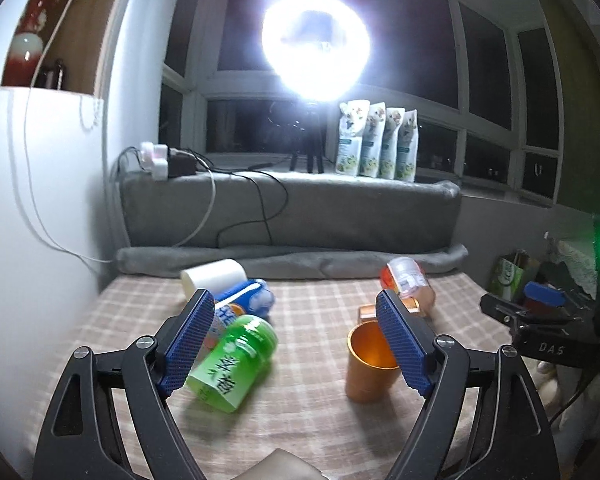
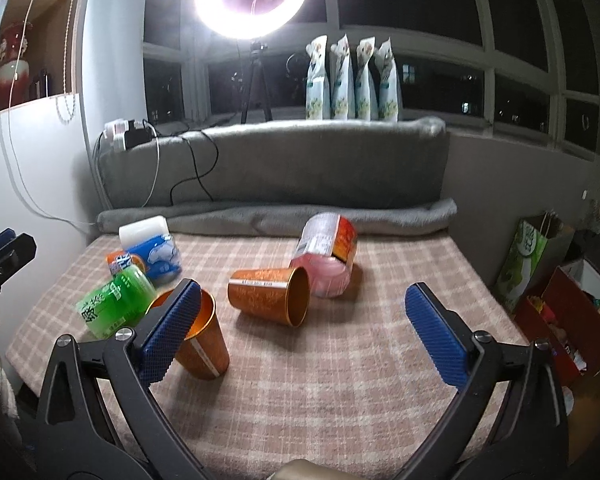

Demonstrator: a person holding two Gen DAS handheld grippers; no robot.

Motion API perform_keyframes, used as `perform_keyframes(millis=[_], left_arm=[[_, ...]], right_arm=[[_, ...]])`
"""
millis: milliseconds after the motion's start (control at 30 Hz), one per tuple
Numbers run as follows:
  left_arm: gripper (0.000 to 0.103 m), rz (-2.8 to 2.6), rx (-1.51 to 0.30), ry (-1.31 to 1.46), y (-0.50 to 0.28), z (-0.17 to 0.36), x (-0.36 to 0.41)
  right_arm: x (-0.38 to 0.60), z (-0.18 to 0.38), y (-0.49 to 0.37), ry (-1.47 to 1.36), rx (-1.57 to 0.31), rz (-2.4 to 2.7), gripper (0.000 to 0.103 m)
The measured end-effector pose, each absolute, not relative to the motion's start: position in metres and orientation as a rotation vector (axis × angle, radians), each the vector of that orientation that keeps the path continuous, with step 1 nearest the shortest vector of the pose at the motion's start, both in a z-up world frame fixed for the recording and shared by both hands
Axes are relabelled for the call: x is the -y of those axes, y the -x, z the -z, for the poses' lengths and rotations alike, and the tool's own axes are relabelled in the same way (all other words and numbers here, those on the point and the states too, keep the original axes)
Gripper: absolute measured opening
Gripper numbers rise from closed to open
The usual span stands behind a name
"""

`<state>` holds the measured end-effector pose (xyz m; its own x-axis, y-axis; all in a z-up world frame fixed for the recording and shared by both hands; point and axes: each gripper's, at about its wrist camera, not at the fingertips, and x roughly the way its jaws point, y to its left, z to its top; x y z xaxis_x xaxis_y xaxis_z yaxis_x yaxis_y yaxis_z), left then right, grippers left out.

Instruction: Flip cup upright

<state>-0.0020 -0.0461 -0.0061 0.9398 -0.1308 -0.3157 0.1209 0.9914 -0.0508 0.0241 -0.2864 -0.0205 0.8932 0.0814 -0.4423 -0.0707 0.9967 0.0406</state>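
Observation:
An orange metal cup (image 1: 366, 372) stands upright on the checked cloth, mouth up; it also shows in the right wrist view (image 2: 204, 344). A second orange cup (image 2: 270, 294) lies on its side near the middle, mouth toward me; only a sliver of it (image 1: 366, 312) shows in the left wrist view. My left gripper (image 1: 296, 344) is open and empty, its right finger just in front of the upright cup. My right gripper (image 2: 300, 332) is open and empty, above the cloth in front of the lying cup.
A green jar (image 1: 236, 364), a blue packet (image 1: 256, 296), a white roll (image 1: 214, 274) and an orange-pink jar (image 2: 328, 252) lie on the cloth (image 2: 340, 380). A grey cushion (image 2: 280, 160) backs it. Bags and boxes (image 2: 560, 312) stand to the right.

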Motion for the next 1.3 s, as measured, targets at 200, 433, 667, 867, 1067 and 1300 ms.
perform_keyframes(millis=[200, 433, 667, 867, 1067, 1300], left_arm=[[0.087, 0.058, -0.266, 0.011, 0.009, 0.000, 0.042], [0.090, 0.026, -0.237, -0.023, 0.014, -0.004, 0.043], [0.091, 0.050, -0.277, 0.016, 0.010, -0.002, 0.038], [0.091, 0.048, -0.281, 0.020, 0.010, -0.002, 0.038], [0.091, 0.050, -0.282, 0.017, 0.010, -0.002, 0.038], [0.091, 0.052, -0.282, 0.015, 0.010, -0.003, 0.039]], right_arm=[[0.285, 0.012, -0.018, -0.028, -0.391, -0.048, 0.103], [0.282, 0.005, -0.011, -0.032, -0.320, -0.013, 0.103], [0.276, 0.004, -0.010, -0.002, -0.316, -0.018, 0.103], [0.276, 0.004, -0.011, -0.002, -0.317, -0.017, 0.103], [0.276, 0.004, -0.011, 0.000, -0.317, -0.017, 0.103], [0.276, 0.005, -0.011, -0.002, -0.317, -0.016, 0.103]])
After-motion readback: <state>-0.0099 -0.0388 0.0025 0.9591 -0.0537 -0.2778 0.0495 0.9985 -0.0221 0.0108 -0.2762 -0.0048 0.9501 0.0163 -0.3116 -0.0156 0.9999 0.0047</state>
